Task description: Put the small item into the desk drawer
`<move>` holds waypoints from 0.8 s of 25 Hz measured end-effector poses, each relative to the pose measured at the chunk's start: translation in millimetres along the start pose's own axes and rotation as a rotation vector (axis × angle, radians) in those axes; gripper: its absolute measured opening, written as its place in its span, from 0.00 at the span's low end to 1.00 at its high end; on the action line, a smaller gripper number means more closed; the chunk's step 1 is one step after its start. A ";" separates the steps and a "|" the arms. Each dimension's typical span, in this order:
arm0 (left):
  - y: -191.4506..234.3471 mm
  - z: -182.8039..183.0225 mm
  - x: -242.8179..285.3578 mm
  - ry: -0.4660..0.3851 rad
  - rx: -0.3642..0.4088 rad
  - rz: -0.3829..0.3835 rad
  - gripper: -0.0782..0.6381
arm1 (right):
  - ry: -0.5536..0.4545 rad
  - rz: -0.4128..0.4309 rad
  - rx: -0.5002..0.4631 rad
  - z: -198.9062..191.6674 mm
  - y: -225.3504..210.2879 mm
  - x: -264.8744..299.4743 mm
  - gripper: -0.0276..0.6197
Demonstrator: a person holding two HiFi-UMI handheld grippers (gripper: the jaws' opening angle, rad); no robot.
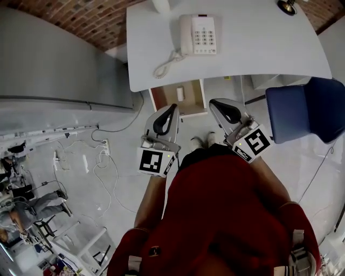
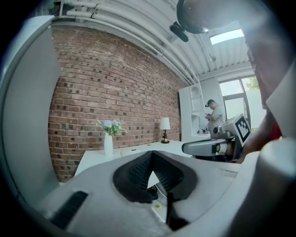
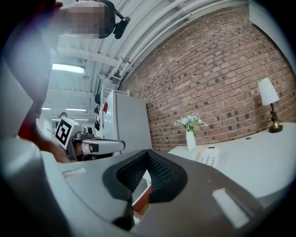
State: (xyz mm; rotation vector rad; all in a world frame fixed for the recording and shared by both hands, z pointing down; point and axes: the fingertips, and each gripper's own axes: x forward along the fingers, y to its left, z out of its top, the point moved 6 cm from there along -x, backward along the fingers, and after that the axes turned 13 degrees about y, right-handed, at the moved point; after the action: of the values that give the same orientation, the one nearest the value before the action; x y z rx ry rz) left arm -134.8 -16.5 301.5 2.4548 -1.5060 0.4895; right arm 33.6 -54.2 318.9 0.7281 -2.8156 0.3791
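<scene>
Nearest, a red top [image 1: 226, 215] is seen on the person, and the two grippers are held out in front of it, side by side and apart; the left gripper [image 1: 174, 107] is clenched, its pads pressed tip to tip with nothing caught between them; the right gripper [image 1: 214, 102] is likewise closed on nothing, its jaws met at the tips. Just beyond both, the desk drawer [image 1: 194, 103] is seen open under the front edge of the desk [image 1: 269, 48]; the small item [image 1: 180, 94], white and oblong, is laid inside it, near the drawer's rear edge and about midway between its side walls, touched by neither gripper. A blue chair [image 1: 307, 108] is stood near the desk's right front corner; a white telephone [image 1: 198, 34] is set toward the desk's middle, its coiled cord run to the front left corner; a vase [image 2: 108, 144] is placed by the far left corner, a lamp [image 1: 287, 5] at the far right corner; a brick wall [image 1: 81, 16] is seen behind.
</scene>
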 end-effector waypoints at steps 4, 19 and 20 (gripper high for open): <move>-3.8 6.8 -8.9 -0.020 0.018 0.014 0.12 | -0.016 0.004 -0.014 7.0 5.6 -5.1 0.06; -6.3 16.9 -26.0 -0.064 0.041 0.021 0.12 | -0.016 0.008 -0.052 17.8 20.4 -9.5 0.06; -6.3 17.4 -26.6 -0.067 0.042 0.020 0.12 | -0.016 0.008 -0.054 18.4 21.0 -9.4 0.06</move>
State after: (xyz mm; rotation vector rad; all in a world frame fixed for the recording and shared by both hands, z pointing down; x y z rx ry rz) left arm -137.5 1.9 275.0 2.5145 -1.5628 0.4515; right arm 28.7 -37.7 295.0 0.7118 -2.8328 0.2988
